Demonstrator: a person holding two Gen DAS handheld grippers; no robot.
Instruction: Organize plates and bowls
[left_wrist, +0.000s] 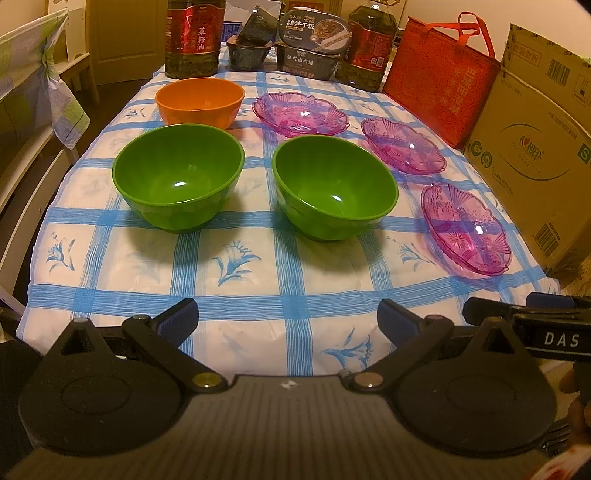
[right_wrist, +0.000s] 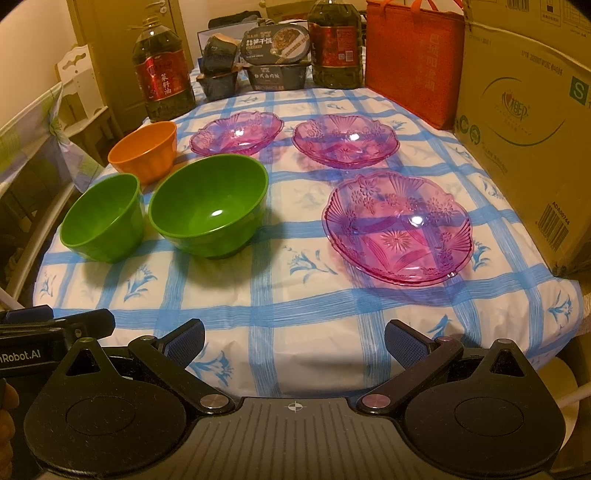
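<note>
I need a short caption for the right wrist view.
Open right tool faces three purple plates and three bowls on a checked tablecloth.

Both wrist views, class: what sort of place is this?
Probably a home dining room: a table under a blue-checked tablecloth, large cooking oil bottles beside boxed meals, and a cloth-covered chair alongside.

table cover: white plastic cloth with blue checks and blue flower prints (left_wrist: 236, 258)
far edge: two large oil bottles with red labels (left_wrist: 194, 37) (right_wrist: 334, 42), stacked dark ready-meal boxes (left_wrist: 314, 40) between them
right side: red fabric tote bag (left_wrist: 439, 81), brown cardboard box (right_wrist: 524, 122) beside it
left, off the table: pale chair with checked cover (left_wrist: 33, 70)
</note>
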